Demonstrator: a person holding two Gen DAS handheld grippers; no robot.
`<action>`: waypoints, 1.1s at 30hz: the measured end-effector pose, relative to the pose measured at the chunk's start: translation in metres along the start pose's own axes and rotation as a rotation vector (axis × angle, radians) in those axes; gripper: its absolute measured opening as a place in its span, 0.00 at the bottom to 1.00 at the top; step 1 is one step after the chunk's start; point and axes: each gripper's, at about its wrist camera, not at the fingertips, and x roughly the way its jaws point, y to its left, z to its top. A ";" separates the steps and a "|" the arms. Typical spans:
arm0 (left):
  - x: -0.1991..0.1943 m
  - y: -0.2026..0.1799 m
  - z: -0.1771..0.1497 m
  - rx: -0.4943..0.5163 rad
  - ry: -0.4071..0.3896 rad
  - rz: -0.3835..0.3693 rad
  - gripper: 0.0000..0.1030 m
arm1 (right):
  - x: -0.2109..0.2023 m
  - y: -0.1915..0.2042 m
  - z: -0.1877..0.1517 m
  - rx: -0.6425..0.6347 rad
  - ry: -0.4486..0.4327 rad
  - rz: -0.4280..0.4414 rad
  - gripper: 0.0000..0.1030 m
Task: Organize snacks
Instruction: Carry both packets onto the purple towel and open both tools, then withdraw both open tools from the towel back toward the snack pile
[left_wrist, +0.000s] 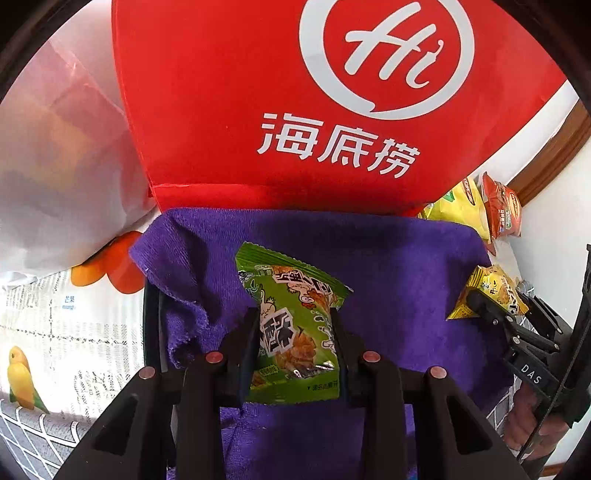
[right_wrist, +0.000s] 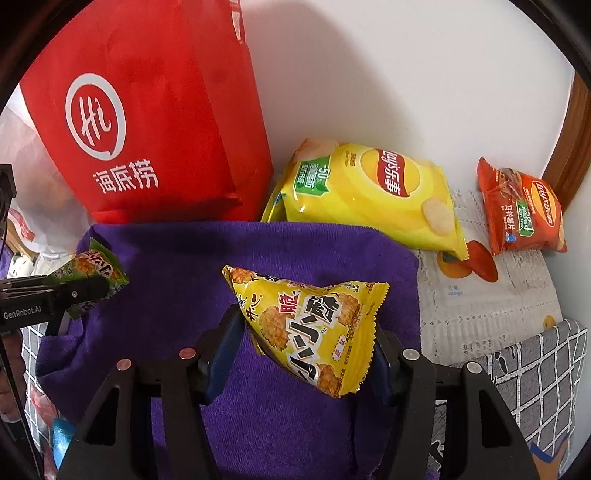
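Snack packets clamped in both jaws, green packet (left_wrist: 291, 325) left, yellow packet (right_wrist: 314, 328) right, over purple towel (right_wrist: 258, 251), red bag (right_wrist: 147, 110) behind.

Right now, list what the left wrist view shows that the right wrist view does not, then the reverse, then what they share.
Only the left wrist view: a yellow parrot print on the table cover.

Only the right wrist view: the grey checked cloth's right corner and the large yellow Lay's crisp bag in full.

Both: the red paper Haidilao bag, purple towel, green snack packet clamped in the left gripper, yellow snack packet clamped in the right gripper.
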 end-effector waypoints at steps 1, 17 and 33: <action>0.001 0.000 0.000 0.002 0.003 0.001 0.32 | 0.000 0.000 0.000 -0.001 0.001 -0.002 0.59; -0.005 -0.001 -0.001 0.006 -0.004 -0.026 0.59 | -0.019 0.006 0.004 -0.017 -0.045 -0.009 0.81; -0.059 -0.021 -0.004 0.051 -0.099 0.058 0.72 | -0.086 0.026 0.004 0.015 -0.127 -0.134 0.86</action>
